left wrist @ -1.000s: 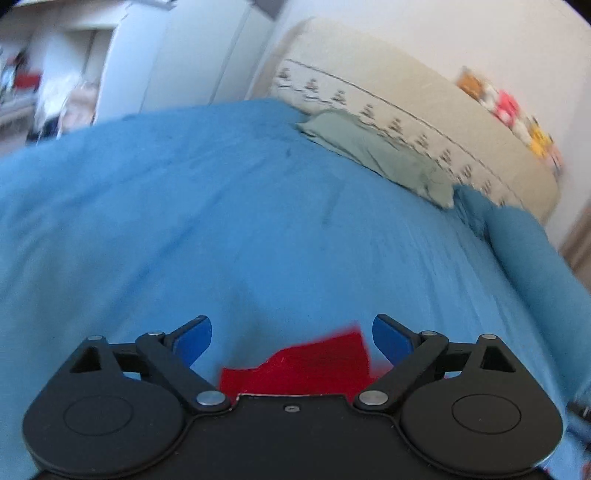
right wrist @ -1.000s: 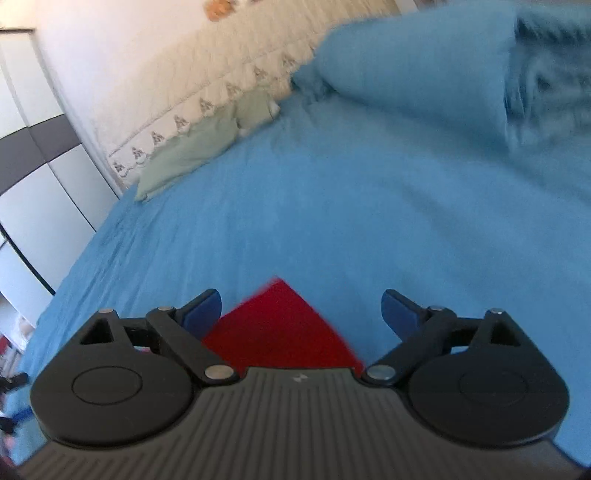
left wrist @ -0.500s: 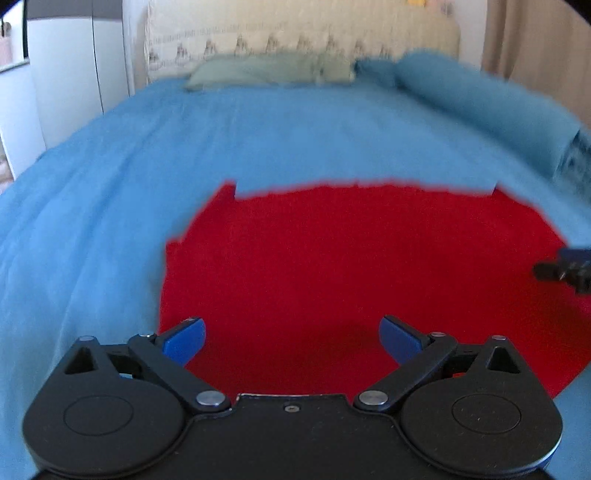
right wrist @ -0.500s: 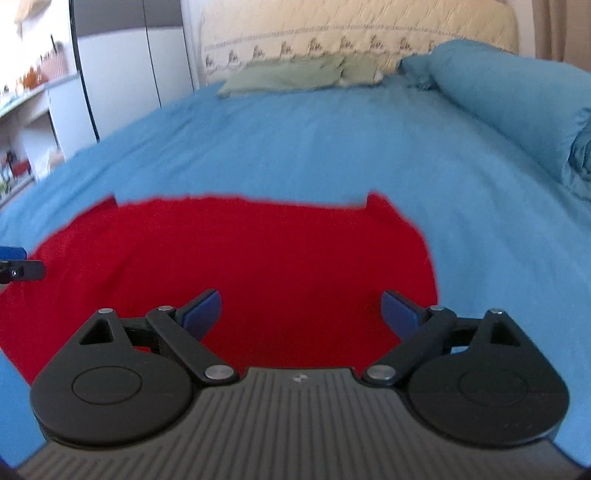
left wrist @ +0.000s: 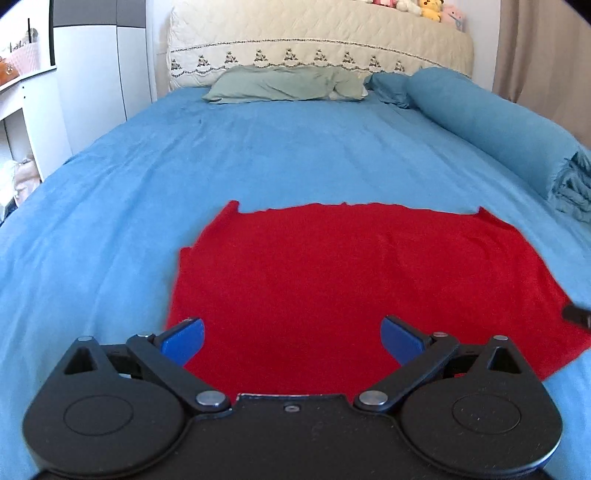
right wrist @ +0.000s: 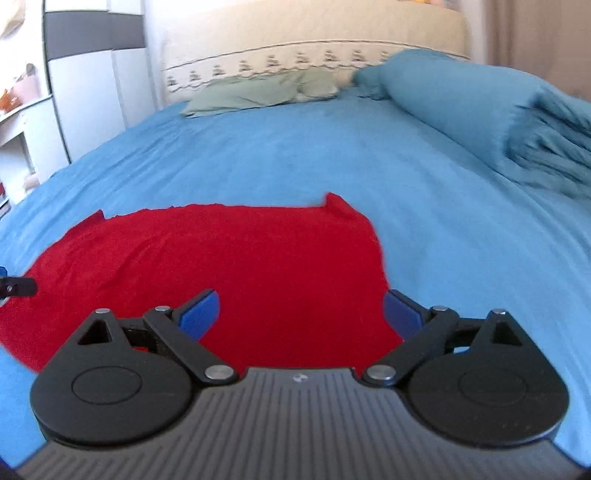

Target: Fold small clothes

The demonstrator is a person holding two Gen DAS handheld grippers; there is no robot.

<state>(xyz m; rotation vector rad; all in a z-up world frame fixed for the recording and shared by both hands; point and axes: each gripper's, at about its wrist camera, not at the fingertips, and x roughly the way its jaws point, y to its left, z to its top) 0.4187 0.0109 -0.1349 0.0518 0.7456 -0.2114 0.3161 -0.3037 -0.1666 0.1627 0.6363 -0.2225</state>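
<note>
A red garment (left wrist: 351, 280) lies spread flat on the blue bedspread (left wrist: 258, 155); it also shows in the right wrist view (right wrist: 221, 266). My left gripper (left wrist: 291, 338) is open and empty above the garment's near left part. My right gripper (right wrist: 301, 314) is open and empty above the garment's near right part, its right finger at the cloth's right edge. The tip of the right gripper (left wrist: 576, 315) shows at the right edge of the left wrist view. The tip of the left gripper (right wrist: 14, 286) shows at the left edge of the right wrist view.
A green pillow (left wrist: 284, 83) lies by the beige headboard (left wrist: 321, 44). A rolled blue duvet (left wrist: 498, 125) runs along the bed's right side. White cupboards (left wrist: 99, 74) stand to the left of the bed. Plush toys (left wrist: 424, 5) sit on top of the headboard.
Both grippers have swung from looking across the bed to looking along it over the spread red garment. The garment now lies flat in full view. Both stay open.
</note>
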